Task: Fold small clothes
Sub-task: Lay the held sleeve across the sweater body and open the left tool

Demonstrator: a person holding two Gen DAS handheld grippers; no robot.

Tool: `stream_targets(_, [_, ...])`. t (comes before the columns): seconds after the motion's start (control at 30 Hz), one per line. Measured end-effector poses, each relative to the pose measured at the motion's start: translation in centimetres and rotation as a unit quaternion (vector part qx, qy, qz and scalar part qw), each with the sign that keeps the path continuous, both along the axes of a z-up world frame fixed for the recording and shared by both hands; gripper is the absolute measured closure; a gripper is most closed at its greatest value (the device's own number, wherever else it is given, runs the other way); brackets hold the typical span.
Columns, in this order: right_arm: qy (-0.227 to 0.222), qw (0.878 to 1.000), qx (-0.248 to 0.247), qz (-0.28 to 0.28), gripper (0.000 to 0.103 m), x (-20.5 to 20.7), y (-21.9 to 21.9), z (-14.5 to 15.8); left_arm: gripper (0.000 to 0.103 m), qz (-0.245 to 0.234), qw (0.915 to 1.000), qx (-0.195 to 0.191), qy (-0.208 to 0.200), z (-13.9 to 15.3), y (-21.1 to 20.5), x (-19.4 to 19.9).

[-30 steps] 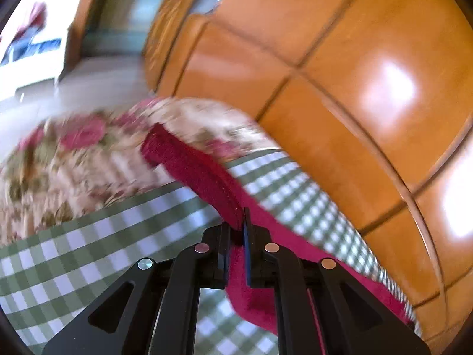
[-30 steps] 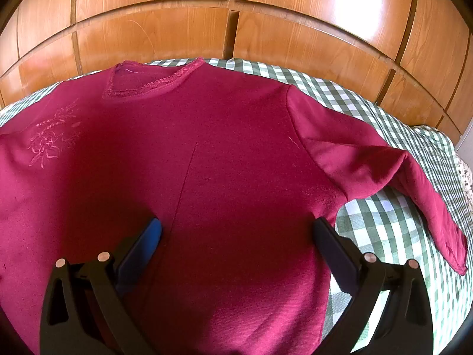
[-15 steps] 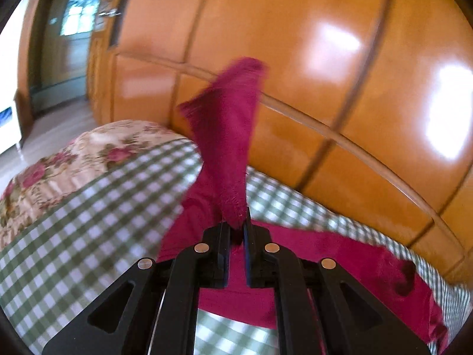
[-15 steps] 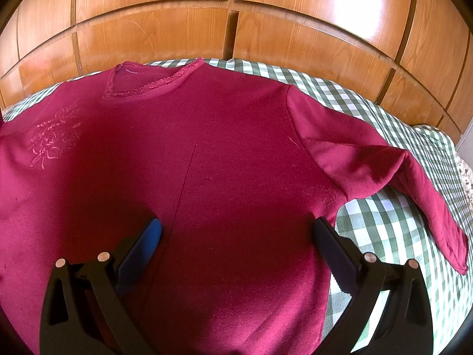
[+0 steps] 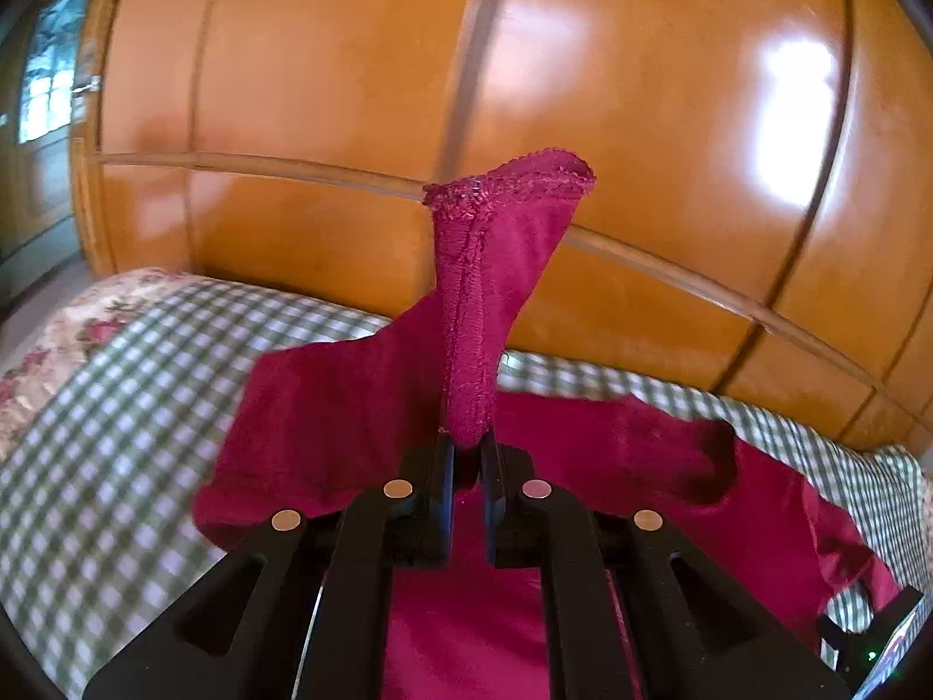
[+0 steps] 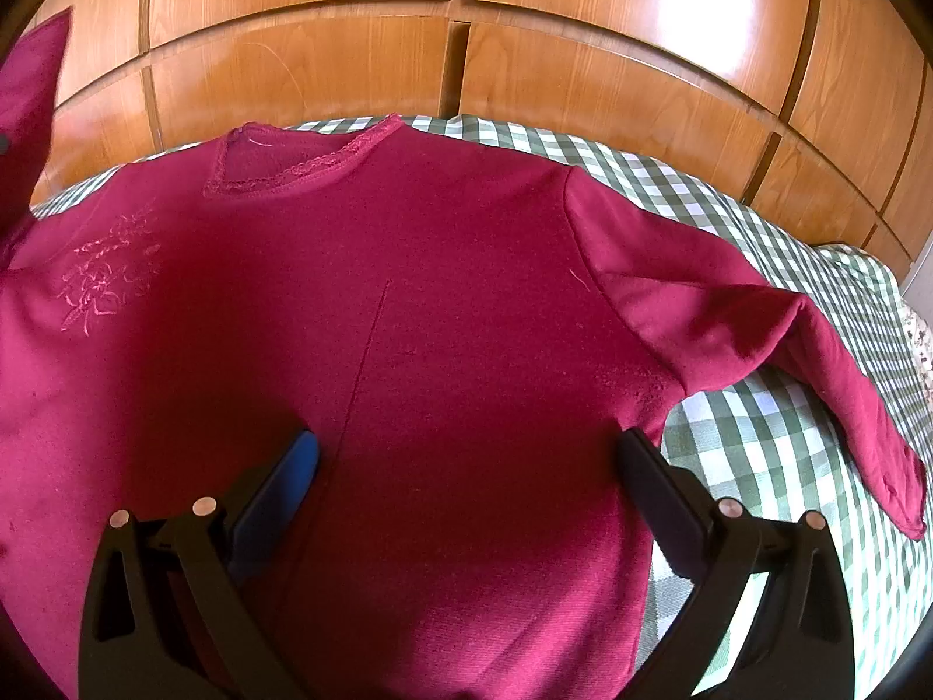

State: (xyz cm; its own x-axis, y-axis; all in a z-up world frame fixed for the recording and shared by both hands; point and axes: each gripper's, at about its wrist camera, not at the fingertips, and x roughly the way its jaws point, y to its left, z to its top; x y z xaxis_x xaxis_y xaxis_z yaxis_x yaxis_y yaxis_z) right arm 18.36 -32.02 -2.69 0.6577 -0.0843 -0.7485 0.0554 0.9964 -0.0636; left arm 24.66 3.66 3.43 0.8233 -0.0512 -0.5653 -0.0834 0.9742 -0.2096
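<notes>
The left gripper (image 5: pixel 465 446) points a little downward over the bed, its black jaws pinched tight on the sleeve (image 5: pixel 495 291) of a dark red top (image 6: pixel 437 379), just below the cuff, so the sleeve stands up above the fingers with its stitched hem open at the top. The right gripper (image 6: pixel 466 466) tilts down more steeply above the top's body, jaws spread wide and holding nothing; one finger carries a blue pad (image 6: pixel 286 478). The top lies flat, front up, on a green and white checked sheet (image 6: pixel 758 437), neckline towards the glossy wooden headboard (image 6: pixel 583 58). The cloth looks soft and fleecy, with lace trim round the neck and pale flower embroidery (image 6: pixel 105 280) near one shoulder. Only the right view shows the whole spread and the other sleeve (image 6: pixel 816 361) bent down across the sheet; there the lifted sleeve is a sliver at the left edge. Only the left view shows a rose-patterned cover (image 5: pixel 70 338), perhaps a quilt, blurred beyond the sheet
</notes>
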Motion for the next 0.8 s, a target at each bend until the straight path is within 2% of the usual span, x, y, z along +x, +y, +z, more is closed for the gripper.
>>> stream_targets(0.23, [-0.001, 1.000, 0.002, 0.000, 0.002, 0.0, 0.0, 0.0, 0.097, -0.059, 0.9978, -0.009, 0.030, -2.5, -6.8, 0.6])
stream_targets(0.4, [-0.001, 1.000, 0.006, 0.000, 0.002, 0.1, 0.0, 0.0, 0.097, -0.107, 0.9927, 0.009, 0.055, -4.7, -12.0, 1.1])
stream_targets(0.6, [-0.002, 1.000, 0.008, -0.001, 0.002, 0.1, -0.1, 0.1, 0.097, -0.120, 0.9887, 0.020, 0.088, -7.7, -15.1, 2.0])
stream_targets(0.67, [-0.002, 1.000, 0.008, -0.001, 0.002, 0.1, -0.1, 0.2, 0.096, -0.126, 0.9867, 0.035, 0.097, -8.7, -15.5, 2.3])
stream_targets(0.7, [-0.002, 1.000, 0.009, -0.001, 0.002, 0.1, -0.1, 0.2, 0.093, -0.132, 0.9852, 0.037, 0.103, -9.1, -15.6, 2.3])
stream_targets(0.8, [-0.002, 1.000, 0.013, -0.001, 0.002, 0.1, -0.2, 0.3, 0.059, -0.167, 0.9804, 0.017, 0.104, -9.4, -15.3, 1.8])
